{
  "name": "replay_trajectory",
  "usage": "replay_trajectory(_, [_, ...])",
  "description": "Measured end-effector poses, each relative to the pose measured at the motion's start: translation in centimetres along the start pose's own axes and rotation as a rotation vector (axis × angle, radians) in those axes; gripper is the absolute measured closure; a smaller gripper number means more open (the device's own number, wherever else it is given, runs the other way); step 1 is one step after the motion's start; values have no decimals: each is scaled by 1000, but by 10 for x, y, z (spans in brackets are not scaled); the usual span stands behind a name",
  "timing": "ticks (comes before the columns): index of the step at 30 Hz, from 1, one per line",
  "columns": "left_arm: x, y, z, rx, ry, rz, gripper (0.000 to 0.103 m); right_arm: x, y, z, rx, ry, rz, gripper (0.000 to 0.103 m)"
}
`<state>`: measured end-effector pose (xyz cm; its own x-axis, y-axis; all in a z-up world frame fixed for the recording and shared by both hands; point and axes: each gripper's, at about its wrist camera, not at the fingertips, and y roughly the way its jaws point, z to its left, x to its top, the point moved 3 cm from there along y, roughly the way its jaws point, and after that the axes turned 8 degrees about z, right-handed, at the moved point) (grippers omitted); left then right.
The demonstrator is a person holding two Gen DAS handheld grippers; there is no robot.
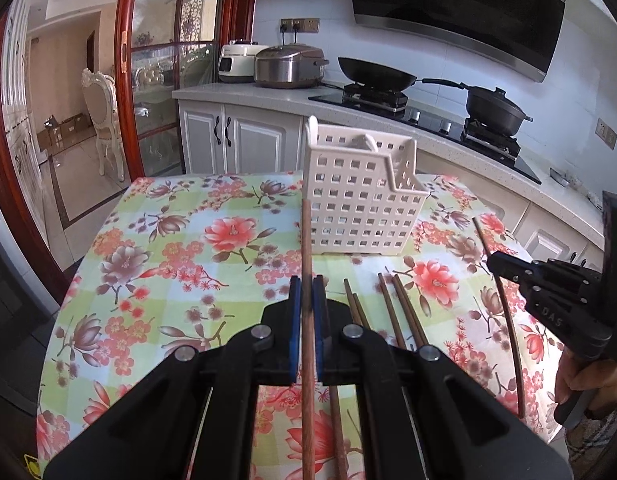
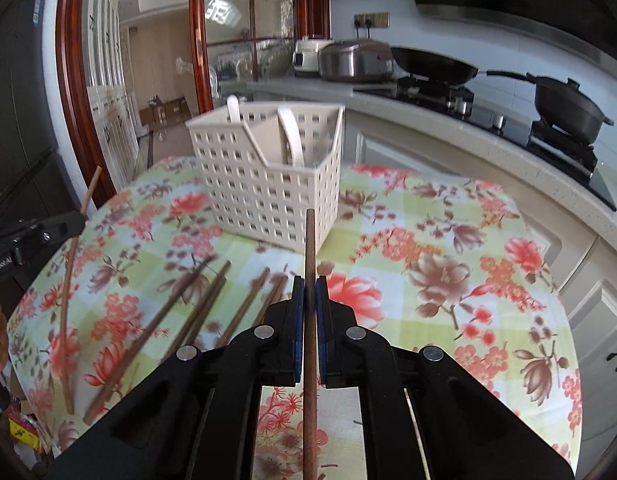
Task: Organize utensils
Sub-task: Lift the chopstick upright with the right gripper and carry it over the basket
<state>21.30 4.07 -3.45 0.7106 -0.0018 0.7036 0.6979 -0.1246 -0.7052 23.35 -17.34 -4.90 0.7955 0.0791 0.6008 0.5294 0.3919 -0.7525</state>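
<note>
Cream plastic, pierced all over with square holes, makes up the utensil basket (image 1: 358,196) standing upright near the far edge of the surface (image 1: 180,248), which wears a floral cloth of red and brown blossoms on green and white checks. A divider splits the basket into compartments, and two white handles (image 2: 290,136) rise from inside it, one at the far left corner and one leaning against the divider; what kind of utensil each belongs to cannot be told. The left tongs (image 1: 307,292) are clenched on a wooden chopstick (image 1: 307,320), their blue pads pressed to either side of it, the stick running forward along the fingers with its tip just short of the basket's near wall. The right tongs (image 2: 309,292) are likewise clenched on a second chopstick (image 2: 309,320), held the same way and pointing at the basket's near corner. Both tools tilt downward toward the surface. In the left view the right tongs show from the side at the right edge of the surface, a hand (image 1: 584,380) gripping the handle below. Several loose chopsticks (image 1: 400,316) lie scattered on the cloth between the two tools, nearer the front edge.
</note>
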Motion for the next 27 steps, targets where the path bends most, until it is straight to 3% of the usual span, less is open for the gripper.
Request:
replay_trajectory(13, [5,-45,-16,19,33,-101,97,4,-67,3,7,-5,-167,98])
replay_trajectory(27, [6,-73,-28,28,46,-196,97,4,-101,15,21,-25,-293,98])
